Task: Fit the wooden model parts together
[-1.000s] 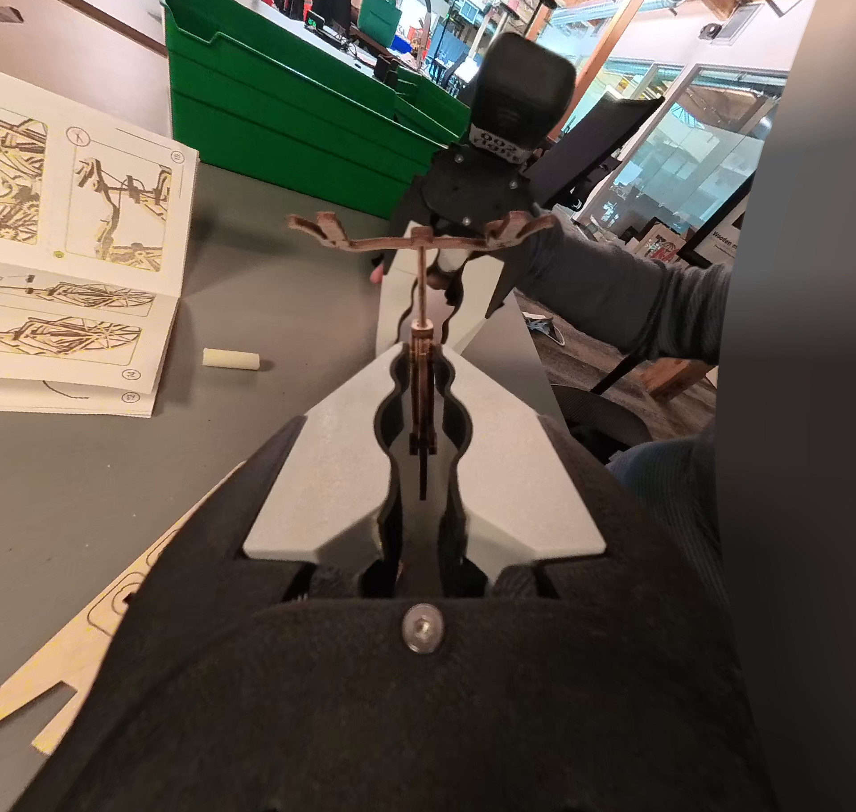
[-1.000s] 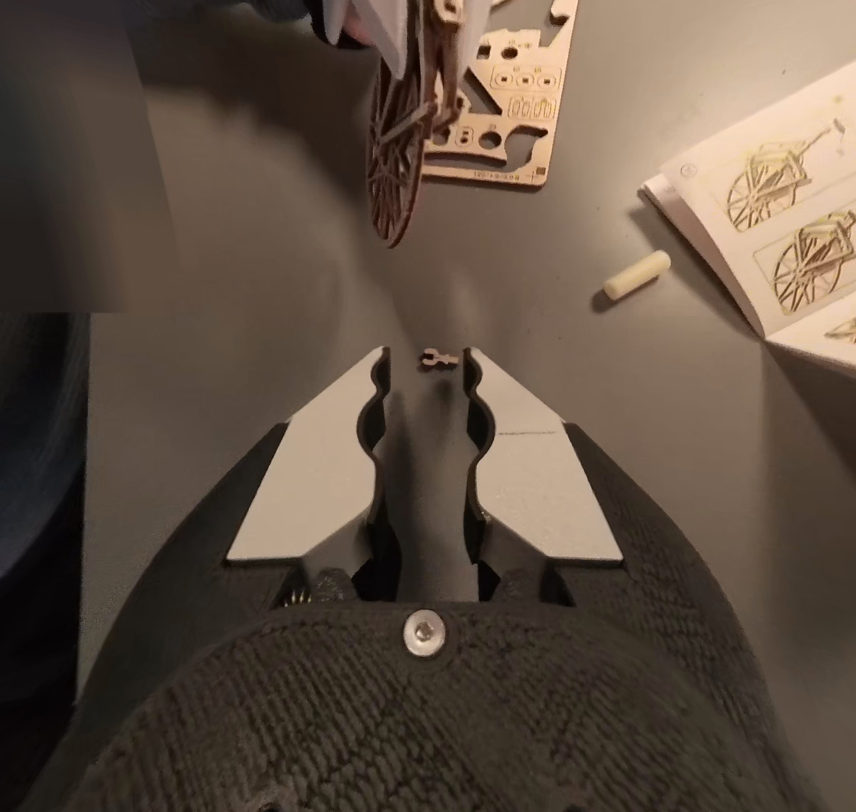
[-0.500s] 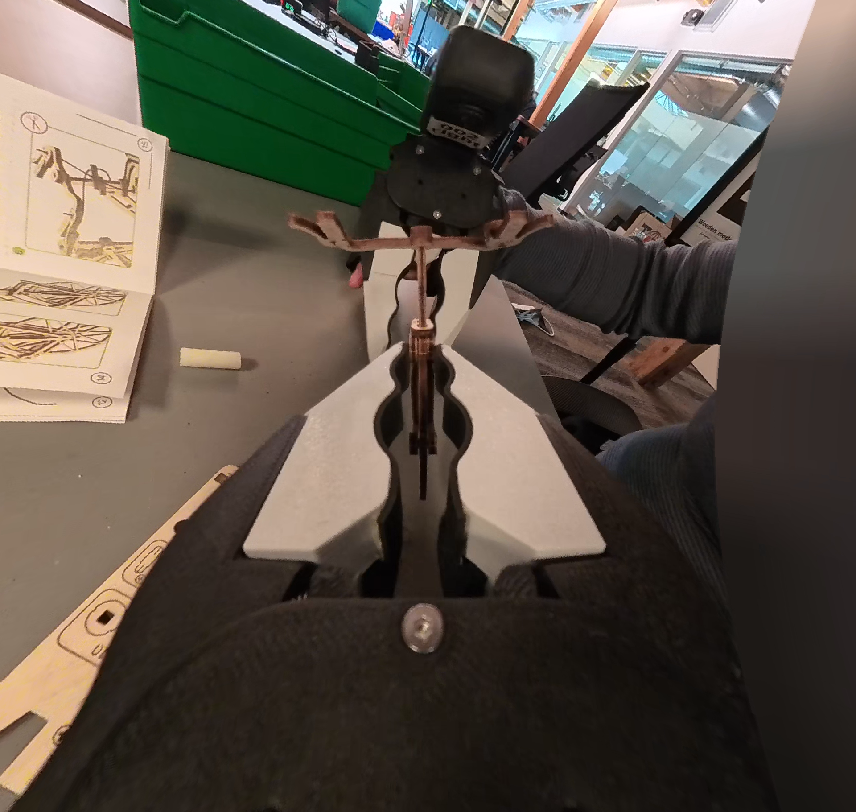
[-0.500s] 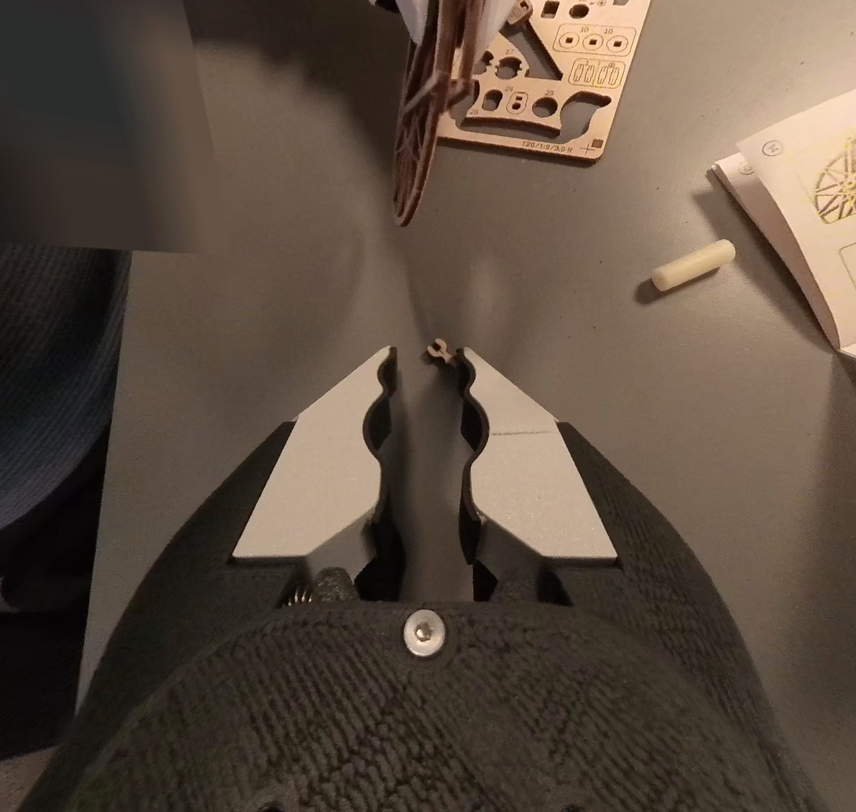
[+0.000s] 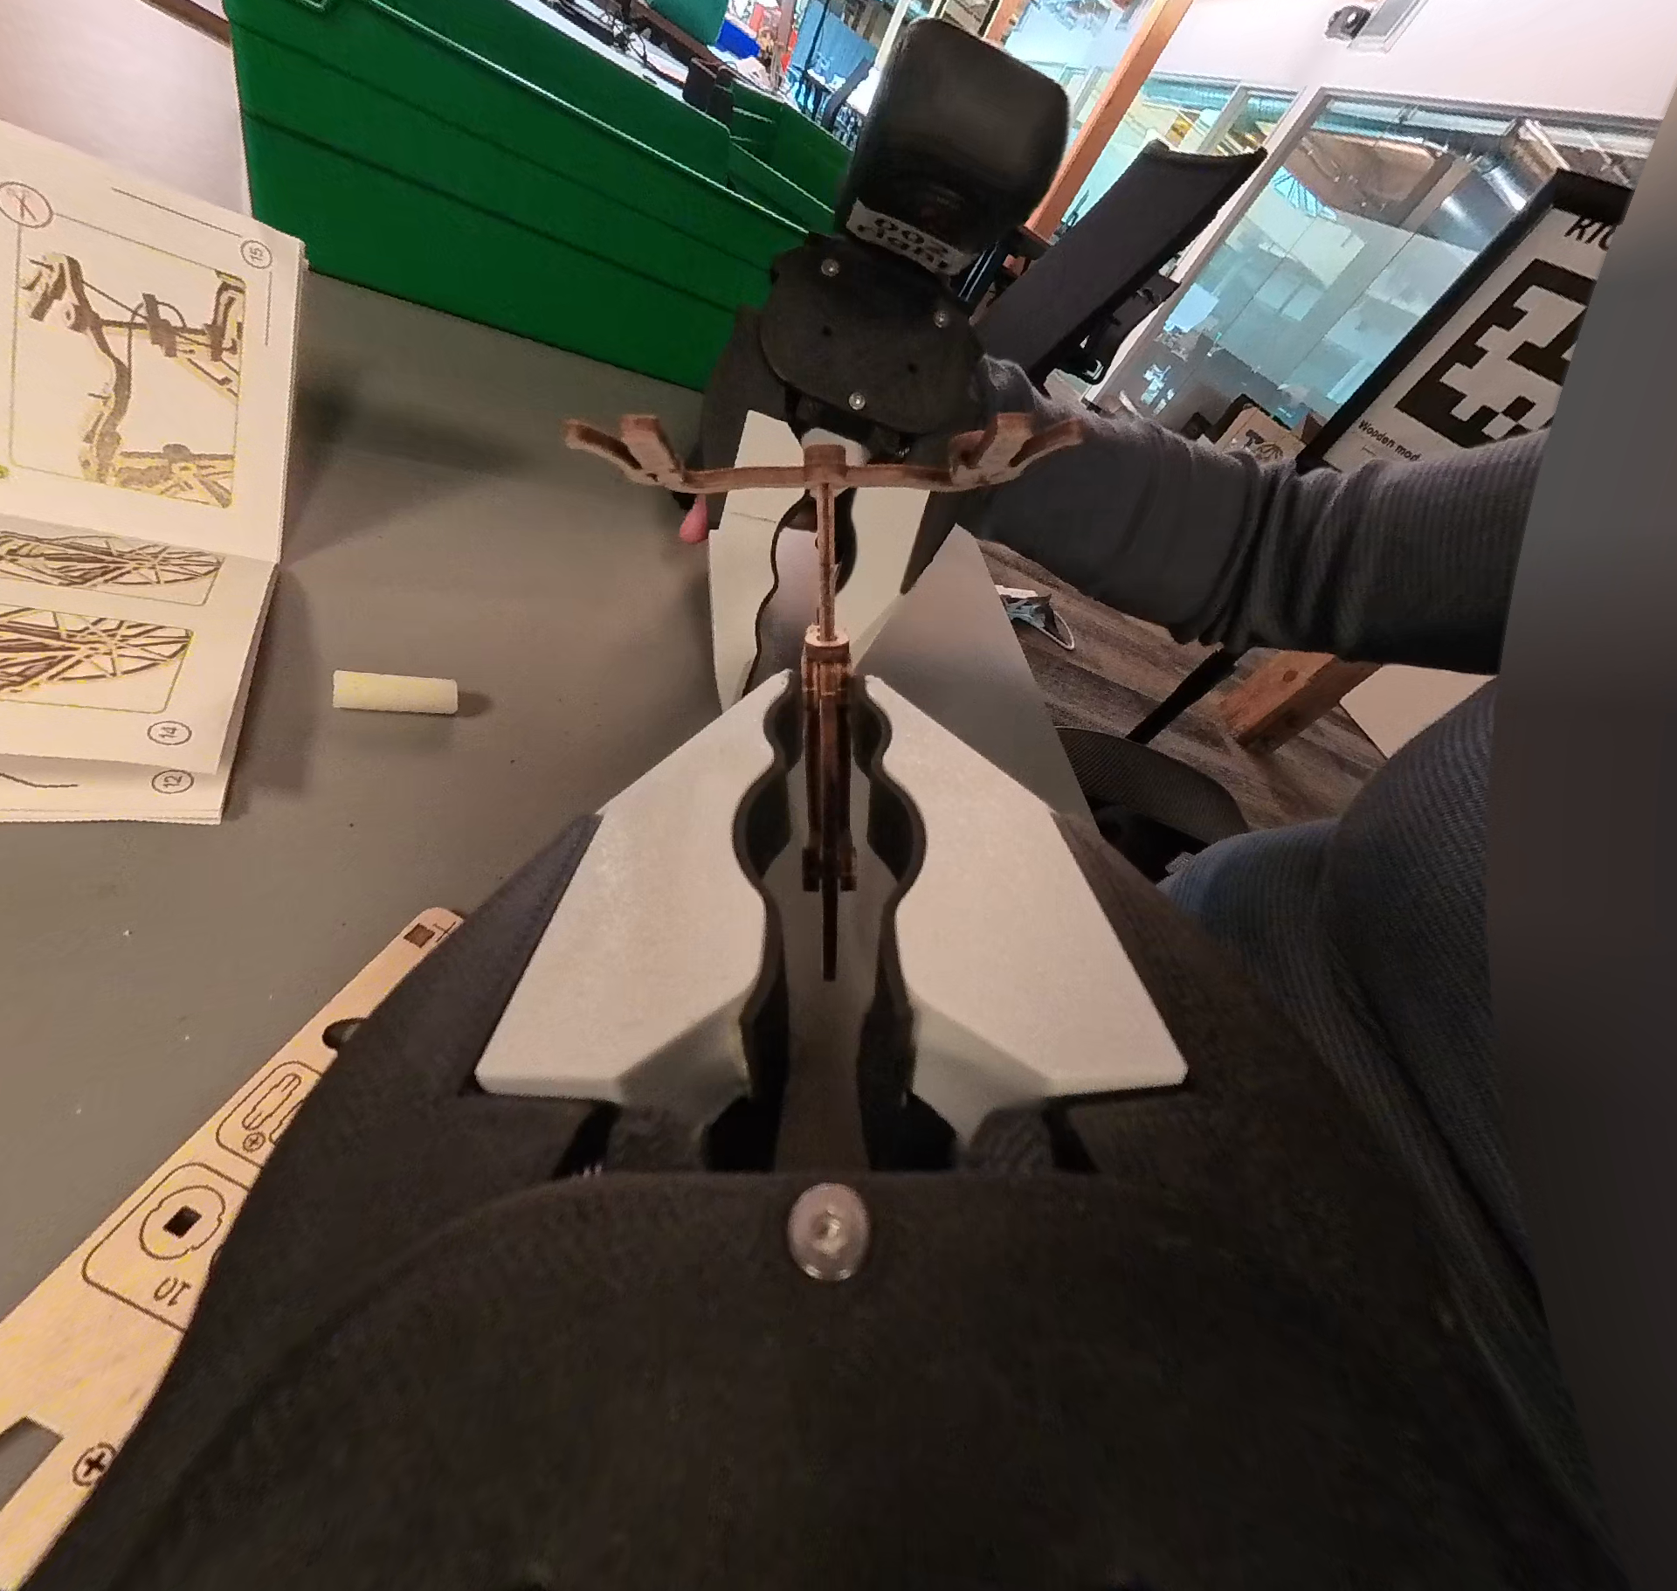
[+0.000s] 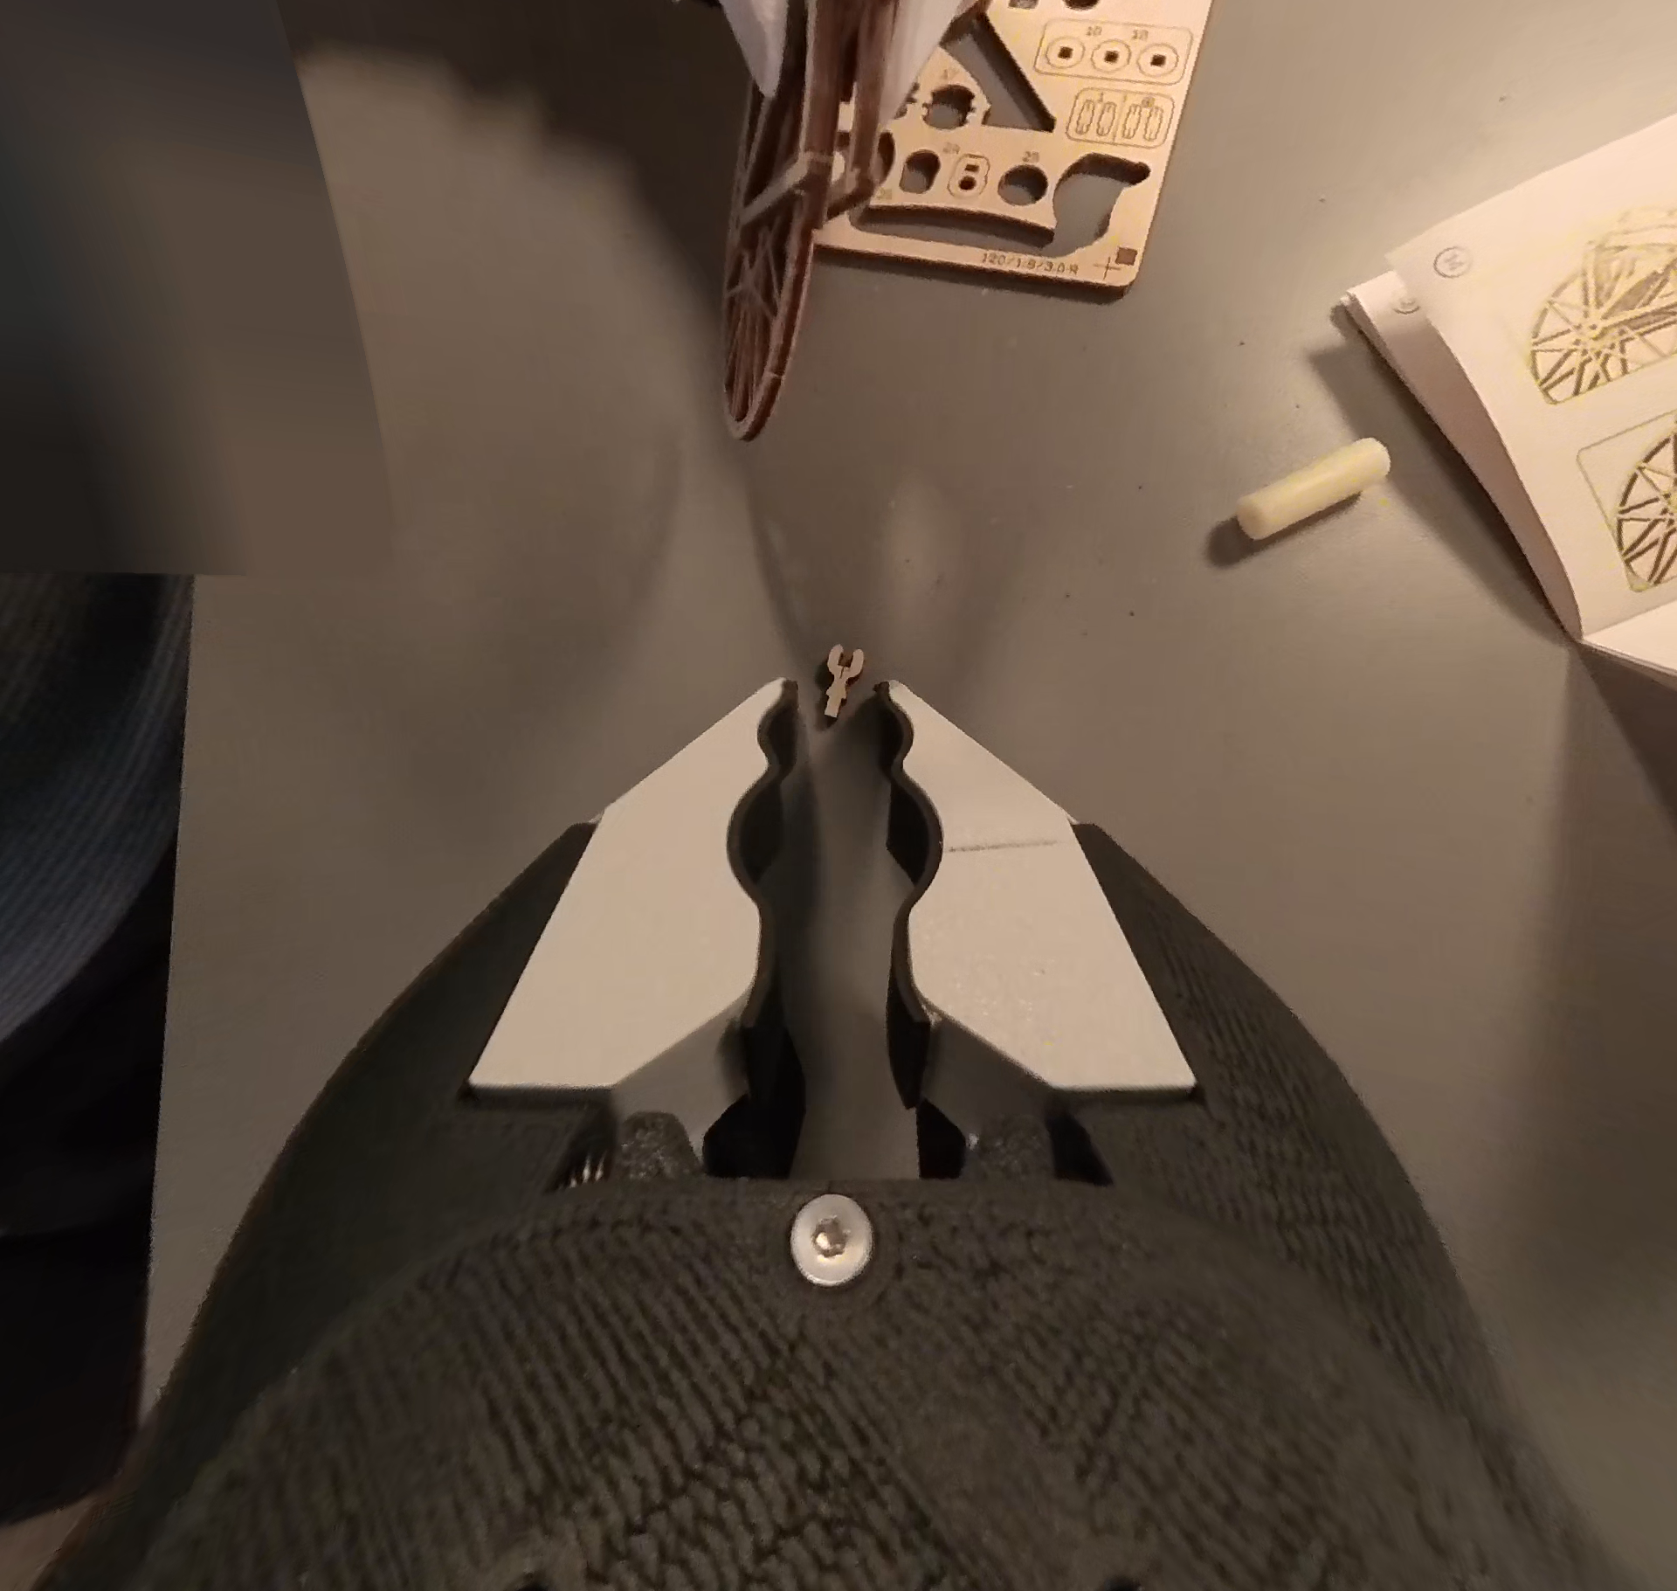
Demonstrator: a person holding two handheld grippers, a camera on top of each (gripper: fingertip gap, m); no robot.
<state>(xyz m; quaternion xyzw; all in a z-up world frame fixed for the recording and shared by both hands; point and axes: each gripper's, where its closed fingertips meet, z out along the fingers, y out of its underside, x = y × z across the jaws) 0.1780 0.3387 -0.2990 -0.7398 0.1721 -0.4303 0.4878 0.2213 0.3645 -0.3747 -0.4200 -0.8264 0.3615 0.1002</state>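
My left gripper [image 5: 824, 685] is shut on a dark wooden bicycle model [image 5: 821, 494] and holds it up above the grey table [image 5: 472, 549], handlebar outward. The right wrist view shows the same model's spoked wheel [image 6: 760, 304] hanging from the left gripper's white fingers [image 6: 735, 13]. My right gripper [image 6: 835, 696] points down at the table, its jaws narrowly open. A tiny pale wooden forked part [image 6: 842, 678] lies on the table between its fingertips, with a small gap on each side. The right gripper also shows farther off in the left wrist view [image 5: 867, 349].
A pale wooden parts sheet [image 6: 1025, 122] lies beyond the wheel; a sheet also shows by the left gripper [image 5: 136, 1275]. An open instruction booklet [image 5: 118, 494] [image 6: 1561, 422] and a cream cylinder [image 5: 395, 694] [image 6: 1311, 487] lie nearby. Green bins [image 5: 472, 186] stand behind. A person's sleeve [image 5: 1270, 540] reaches in. The tips of one gripper are about 10 cm away from the tips of the other.
My right gripper's jaws have narrowed around the tiny part, which has turned from crosswise to lengthwise between the tips. My left gripper still holds the model.
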